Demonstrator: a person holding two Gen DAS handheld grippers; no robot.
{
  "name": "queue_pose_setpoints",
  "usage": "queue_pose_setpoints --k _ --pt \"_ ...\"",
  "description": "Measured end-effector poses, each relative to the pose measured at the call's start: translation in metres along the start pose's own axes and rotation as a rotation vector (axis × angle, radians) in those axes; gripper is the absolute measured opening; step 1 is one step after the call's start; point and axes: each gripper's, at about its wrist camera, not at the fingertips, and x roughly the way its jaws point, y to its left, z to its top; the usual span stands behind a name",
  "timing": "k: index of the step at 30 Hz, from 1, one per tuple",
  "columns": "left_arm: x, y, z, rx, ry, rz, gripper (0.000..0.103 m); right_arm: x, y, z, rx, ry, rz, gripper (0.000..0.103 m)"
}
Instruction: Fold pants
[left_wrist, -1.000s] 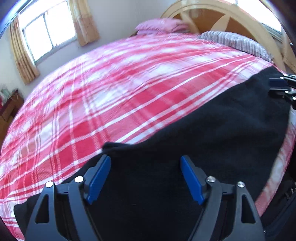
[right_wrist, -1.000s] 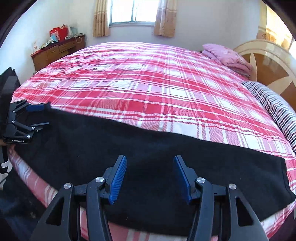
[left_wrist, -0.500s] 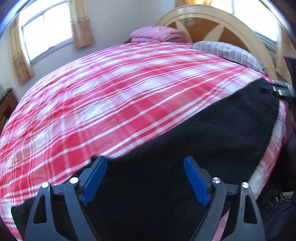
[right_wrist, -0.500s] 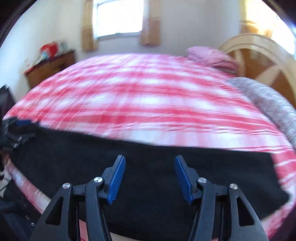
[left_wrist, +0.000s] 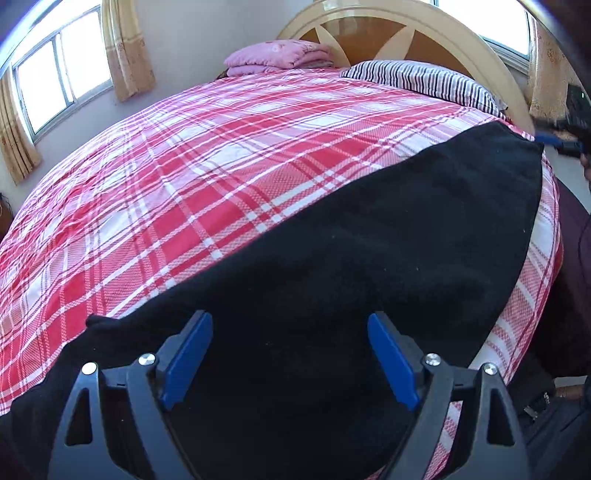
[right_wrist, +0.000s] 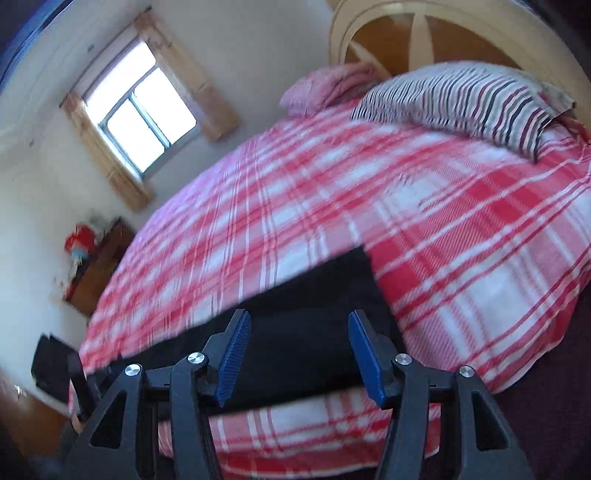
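My right tongs (right_wrist: 297, 354) have swung along the pants (left_wrist: 351, 277) to their end by the striped pillow (right_wrist: 461, 99), and the view now sits rolled over, with the window (right_wrist: 144, 118) tilted; a second ago they hung over the middle of the cloth. The left tongs (left_wrist: 290, 354) have drifted a little, and the pink folded blanket (left_wrist: 277, 55) now sits sharper in their view. Both pairs stand apart with nothing between the blue pads: the left wide, the right at a middling gap, each hovering over black cloth.

The pants lie flat in a long strip along the near edge of the bed (left_wrist: 184, 166), on the red plaid cover. Their waist end runs under my left tongs and out of the picture. The right view is smeared by motion, so the clutter on the wooden cabinet (right_wrist: 96, 266) is unreadable. I can read no writing anywhere.
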Motion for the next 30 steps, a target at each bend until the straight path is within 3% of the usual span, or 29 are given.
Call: queue_pose_setpoints --k 1,2,5,7,10,14,16,20,24,27,30 --pt "-0.001 0.001 0.000 -0.001 0.000 0.000 0.089 0.007 -0.007 -0.002 0.034 0.023 -0.041 0.056" --pt "-0.002 0.002 -0.001 0.000 -0.002 0.004 0.089 0.009 -0.015 -0.003 0.062 0.021 -0.044 0.049" --pt "-0.006 0.009 -0.004 -0.009 -0.014 0.031 0.089 0.006 -0.021 0.001 0.098 0.006 -0.019 0.047" --pt "-0.009 0.021 -0.008 -0.041 -0.017 0.040 0.089 -0.001 -0.010 0.000 0.065 -0.026 -0.020 0.049" --pt "-0.017 0.036 -0.014 -0.051 -0.028 0.073 0.089 -0.010 0.014 0.000 -0.007 -0.079 -0.108 0.051" --pt "-0.035 0.066 -0.022 -0.059 -0.040 0.153 0.089 -0.006 0.058 0.002 -0.124 -0.077 -0.048 0.052" --pt "-0.042 0.088 -0.030 -0.085 -0.034 0.205 0.092 0.009 0.091 -0.001 -0.193 -0.045 -0.011 0.052" --pt "-0.037 0.109 -0.045 -0.101 0.010 0.240 0.092 0.065 0.176 -0.008 -0.300 0.088 0.183 0.052" --pt "-0.029 0.105 -0.058 -0.077 0.022 0.230 0.092 0.134 0.270 -0.019 -0.427 0.232 0.337 0.052" --pt "-0.031 0.110 -0.066 -0.146 -0.005 0.196 0.094 0.185 0.330 -0.037 -0.465 0.361 0.434 0.052" --pt "-0.034 0.113 -0.074 -0.188 -0.025 0.159 0.095 0.232 0.380 -0.057 -0.476 0.456 0.468 0.052"
